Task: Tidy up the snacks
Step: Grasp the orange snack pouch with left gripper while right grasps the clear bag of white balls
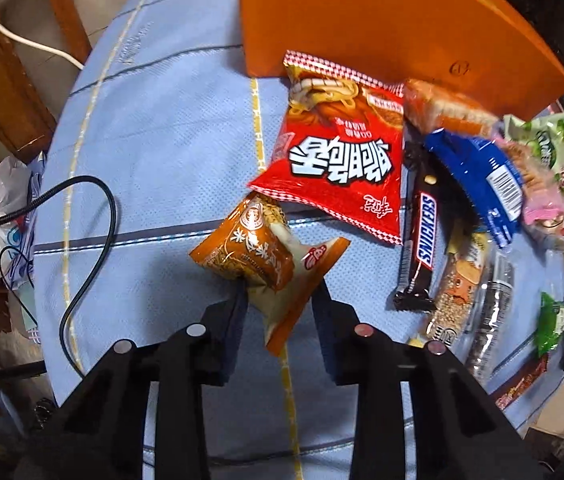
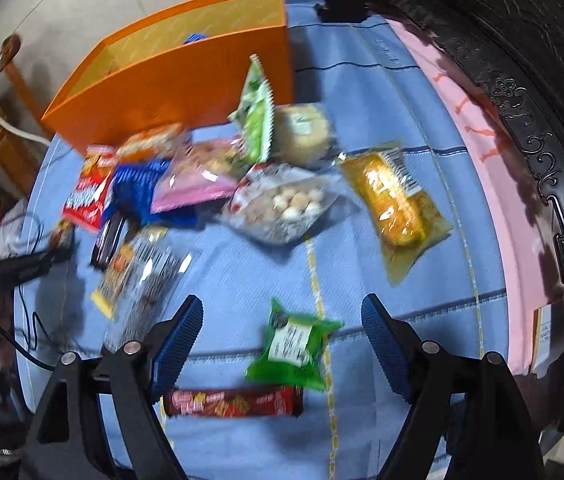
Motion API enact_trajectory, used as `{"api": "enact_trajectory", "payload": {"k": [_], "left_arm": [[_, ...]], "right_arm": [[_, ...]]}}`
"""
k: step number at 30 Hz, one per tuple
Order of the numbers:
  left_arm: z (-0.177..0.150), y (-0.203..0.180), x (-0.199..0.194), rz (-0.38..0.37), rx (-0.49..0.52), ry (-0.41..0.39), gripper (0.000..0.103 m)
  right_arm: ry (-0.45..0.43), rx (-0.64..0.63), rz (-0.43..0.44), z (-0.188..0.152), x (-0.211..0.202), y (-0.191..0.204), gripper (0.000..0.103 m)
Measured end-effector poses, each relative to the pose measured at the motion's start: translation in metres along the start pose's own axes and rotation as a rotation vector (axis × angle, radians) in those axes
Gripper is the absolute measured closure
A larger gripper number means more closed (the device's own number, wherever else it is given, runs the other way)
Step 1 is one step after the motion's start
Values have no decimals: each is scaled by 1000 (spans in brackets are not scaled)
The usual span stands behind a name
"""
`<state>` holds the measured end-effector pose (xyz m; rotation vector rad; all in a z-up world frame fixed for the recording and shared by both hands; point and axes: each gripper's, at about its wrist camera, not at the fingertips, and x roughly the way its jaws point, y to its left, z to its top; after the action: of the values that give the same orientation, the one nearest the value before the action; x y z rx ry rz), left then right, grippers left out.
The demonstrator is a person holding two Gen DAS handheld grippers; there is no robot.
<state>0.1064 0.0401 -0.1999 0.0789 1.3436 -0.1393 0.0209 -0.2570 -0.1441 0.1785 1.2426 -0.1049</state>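
Holding a brown snack packet (image 1: 259,256) in the left gripper (image 1: 282,300), jaws pinched on its lower crimped end, packet lifted clear of the blue tablecloth (image 1: 153,152) and tilting up toward the orange box (image 1: 382,28). Judged step: carrying it over the box wall and letting go inside. Worth keeping the pinch firm on the seam, since the heavier filled part hangs forward and could swing or slip. Worth rising above the near wall before moving in, because the red chip bag (image 1: 342,152) leans right against that wall, with the Snickers bar (image 1: 422,236) and a blue packet (image 1: 478,176) crowded just beside it. Open cloth to the left of the red bag gives the cleaner path; a black cable (image 1: 93,240) lies further left, well apart. Right gripper (image 2: 282,324) spread wide and empty, hovering over a green packet (image 2: 294,348), a red biscuit bar (image 2: 233,402) close below, a yellow packet (image 2: 396,204) further off and the table edge beyond to the right
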Motion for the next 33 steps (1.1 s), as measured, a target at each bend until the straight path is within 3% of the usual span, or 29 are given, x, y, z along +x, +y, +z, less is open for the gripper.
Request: {"api": "enact_trajectory", "payload": {"k": [9, 12, 14, 16, 17, 18, 21, 23, 33], "left_arm": [[-6, 0, -11, -19, -20, -2, 71], [-6, -2, -12, -9, -15, -7, 71], [-5, 0, -10, -7, -24, -6, 71], [-6, 0, -9, -2, -33, -3, 71], [-4, 1, -11, 1, -38, 0, 71], [-2, 0, -11, 3, -43, 5, 71], [-3, -1, -10, 4, -45, 14, 71], [-1, -4, -11, 9, -39, 13, 71], [0, -11, -31, 2, -35, -20, 70]], "right_arm": [[-20, -173, -137, 40, 50, 24, 20], [3, -229, -191, 48, 71, 28, 9], [13, -234, -212, 53, 80, 27, 8], [15, -202, -153, 56, 83, 20, 11], [9, -191, -111, 56, 84, 17, 19], [16, -190, -104, 56, 85, 16, 36], [14, -171, -62, 57, 79, 10, 52], [1, -155, -22, 56, 69, 6, 56], [-74, -193, 127, 42, 8, 10, 58]]}}
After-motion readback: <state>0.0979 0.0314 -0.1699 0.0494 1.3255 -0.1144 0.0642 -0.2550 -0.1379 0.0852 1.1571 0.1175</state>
